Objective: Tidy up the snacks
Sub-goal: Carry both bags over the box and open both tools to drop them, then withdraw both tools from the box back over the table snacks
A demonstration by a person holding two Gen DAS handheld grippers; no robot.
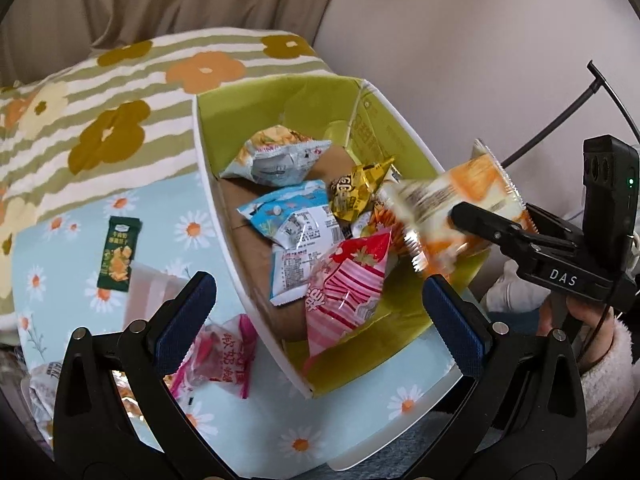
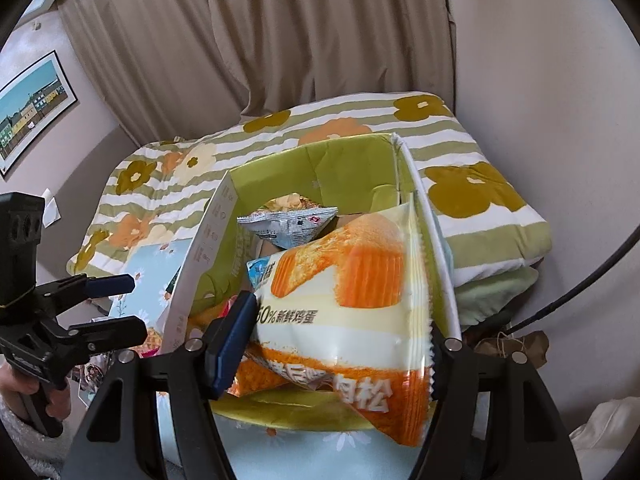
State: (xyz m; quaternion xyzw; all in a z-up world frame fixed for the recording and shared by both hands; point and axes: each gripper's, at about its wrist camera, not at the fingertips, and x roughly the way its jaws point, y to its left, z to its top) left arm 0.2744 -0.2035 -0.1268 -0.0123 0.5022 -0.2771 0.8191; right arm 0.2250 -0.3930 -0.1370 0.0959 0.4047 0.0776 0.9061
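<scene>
A white box with a green lining (image 1: 208, 184) stands on the blue daisy cloth and holds several snack packets, among them a pink striped one (image 1: 344, 284) and a gold one (image 1: 356, 188). My right gripper (image 2: 336, 344) is shut on an orange and white cake packet (image 2: 344, 288) and holds it over the box's near right side; the packet also shows in the left wrist view (image 1: 452, 208). My left gripper (image 1: 320, 312) is open and empty, hovering over the box's near edge. A dark green bar (image 1: 118, 254) and a pink packet (image 1: 224, 352) lie on the cloth outside the box.
A striped flower quilt (image 1: 100, 120) lies behind the box, with curtains (image 2: 260, 40) and a wall beyond. More snack packets (image 1: 44, 384) lie at the cloth's left edge. A black cable (image 1: 560, 128) runs at the right.
</scene>
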